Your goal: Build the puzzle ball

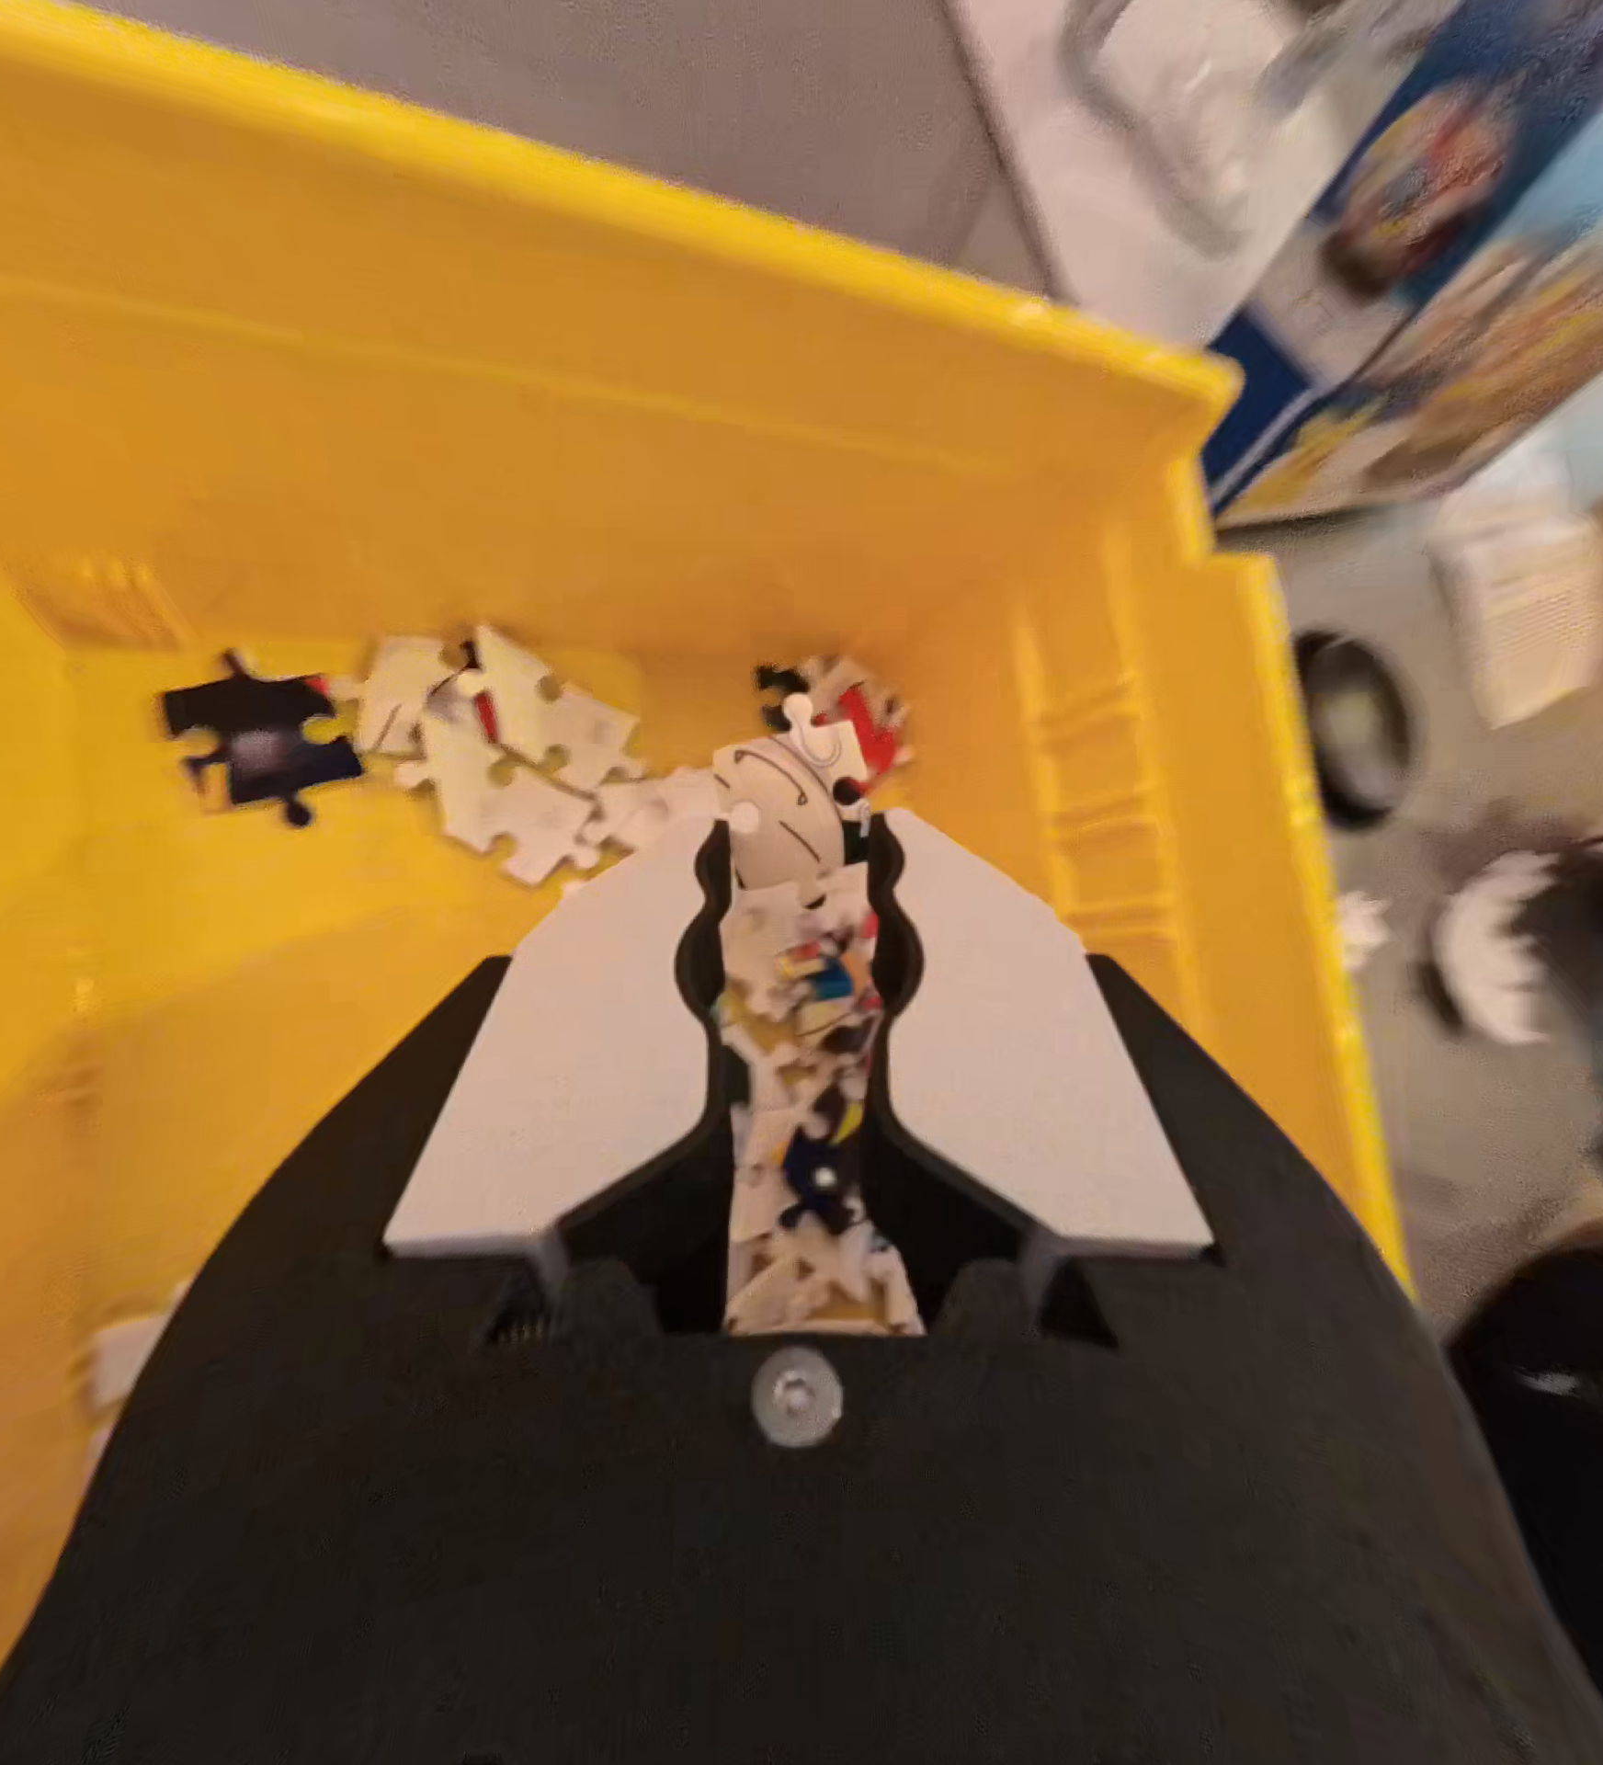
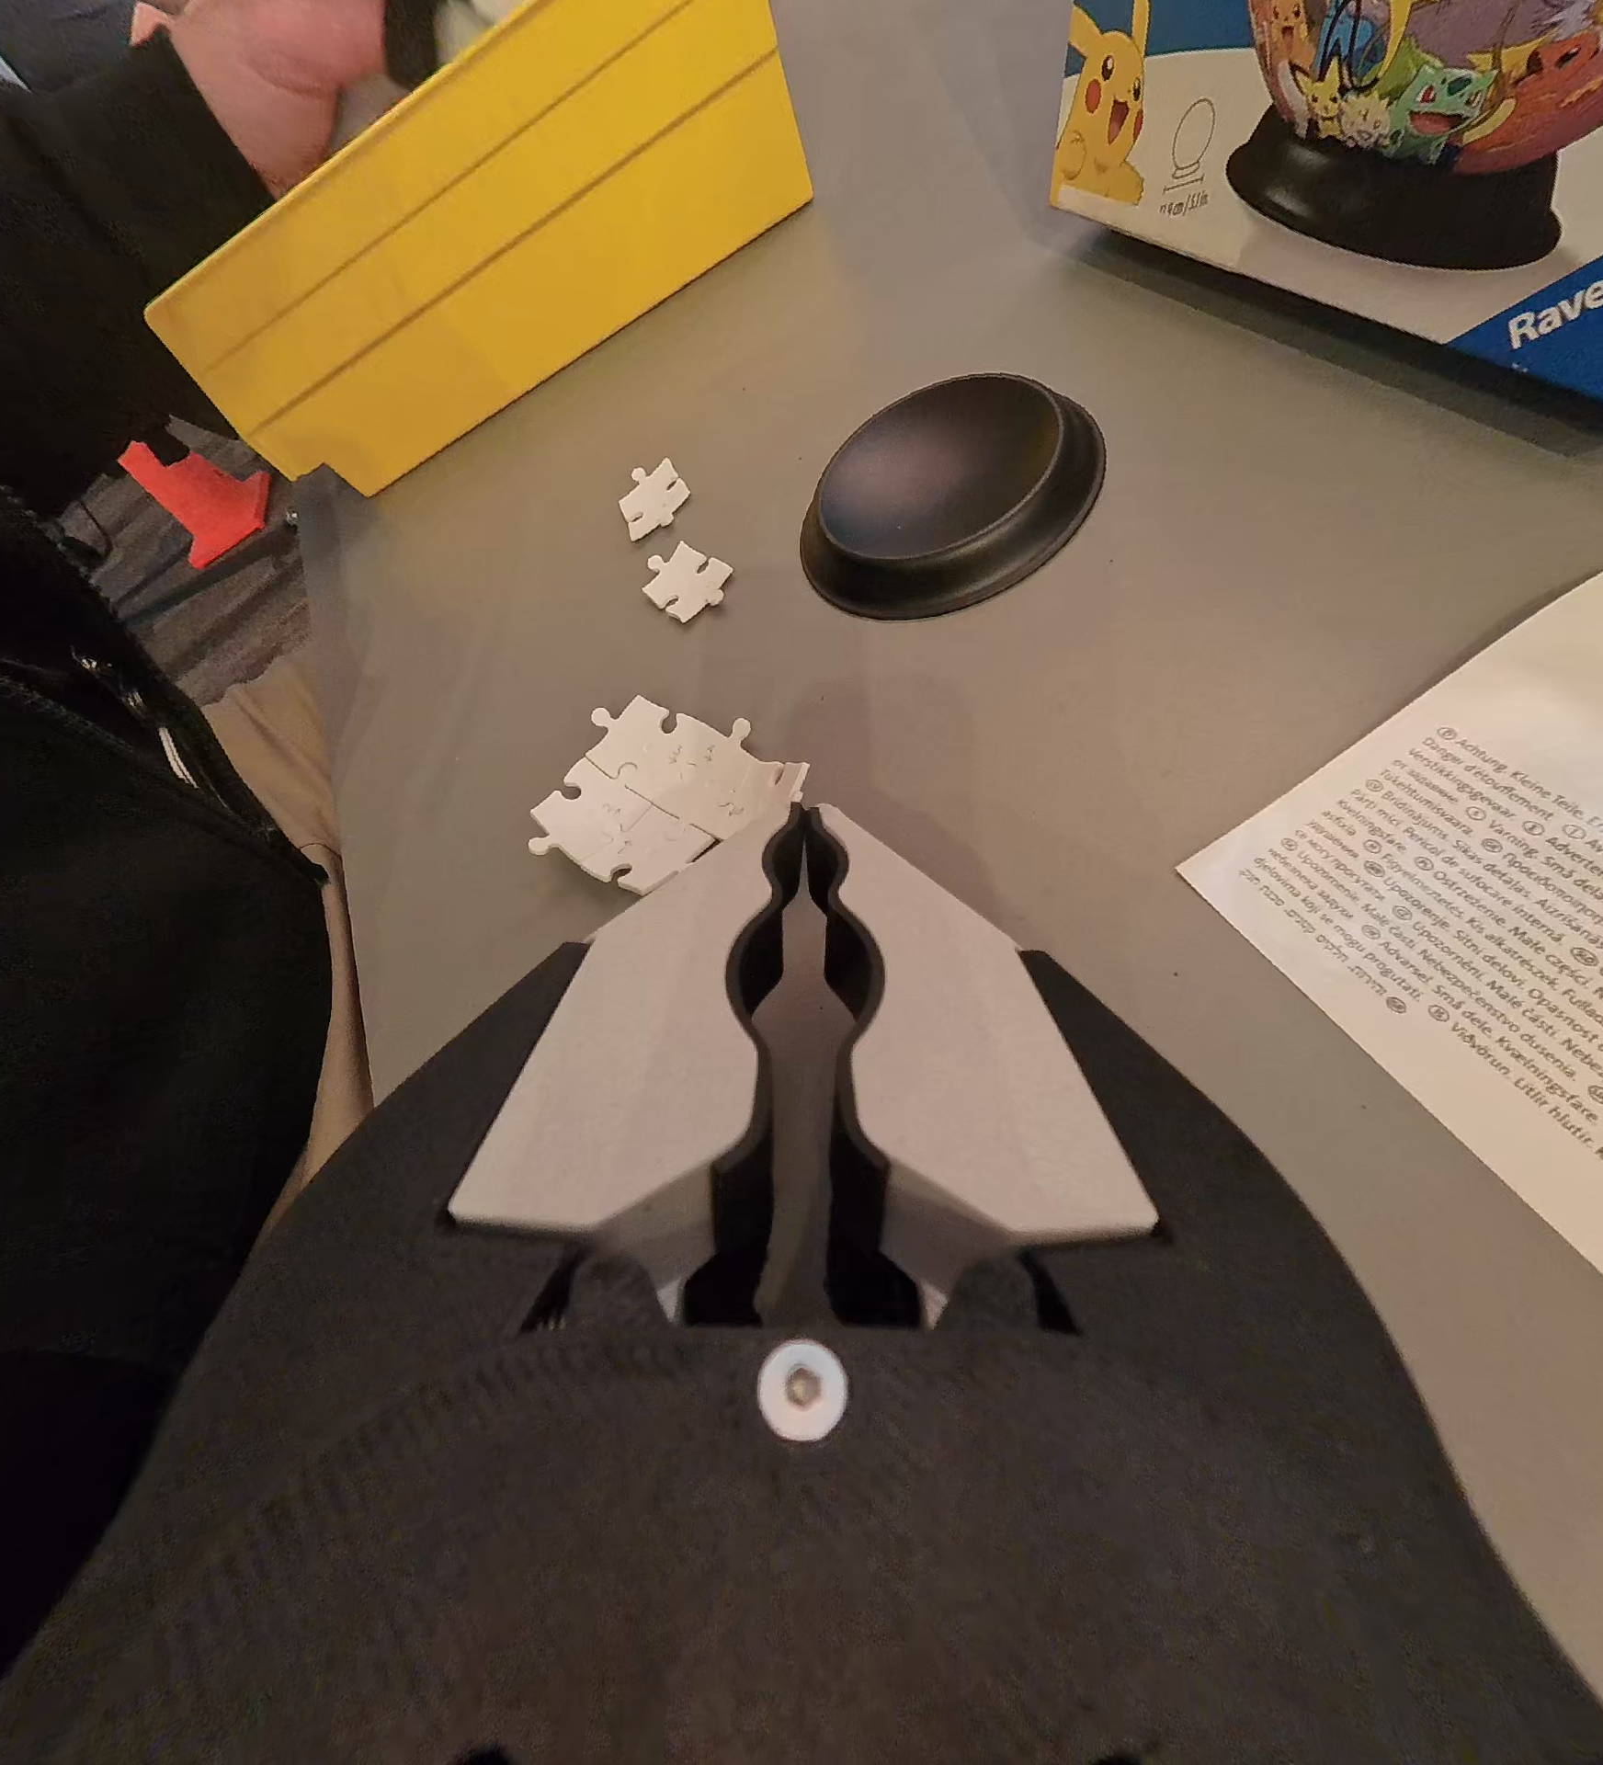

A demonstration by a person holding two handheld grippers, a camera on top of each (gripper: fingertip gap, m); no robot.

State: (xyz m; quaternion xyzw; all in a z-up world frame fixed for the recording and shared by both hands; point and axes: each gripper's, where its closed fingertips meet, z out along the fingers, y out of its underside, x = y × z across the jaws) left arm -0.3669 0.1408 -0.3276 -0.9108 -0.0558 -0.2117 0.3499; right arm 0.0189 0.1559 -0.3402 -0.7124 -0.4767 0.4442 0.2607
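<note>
In the left wrist view my left gripper (image 1: 793, 831) is inside a yellow bin (image 1: 588, 401), shut on a white curved puzzle piece (image 1: 783, 783) with black lines. Several loose pieces (image 1: 511, 754) lie on the bin floor, and one dark piece (image 1: 253, 740) lies to their left. In the right wrist view my right gripper (image 2: 802, 823) is shut and empty, its tips beside a joined patch of white face-down pieces (image 2: 664, 793) on the grey table. Two single white pieces (image 2: 669, 540) lie farther off. The black round ball stand (image 2: 950, 497) sits beyond them.
The yellow bin (image 2: 492, 229) stands at the back left of the right wrist view, with a hand (image 2: 282, 67) behind it. The puzzle box (image 2: 1399, 143) is at the back right. A printed leaflet (image 2: 1495, 907) lies at the right. A person's dark jacket (image 2: 62, 860) fills the left. One gripper's finger ends stand about 40 cm off the other's.
</note>
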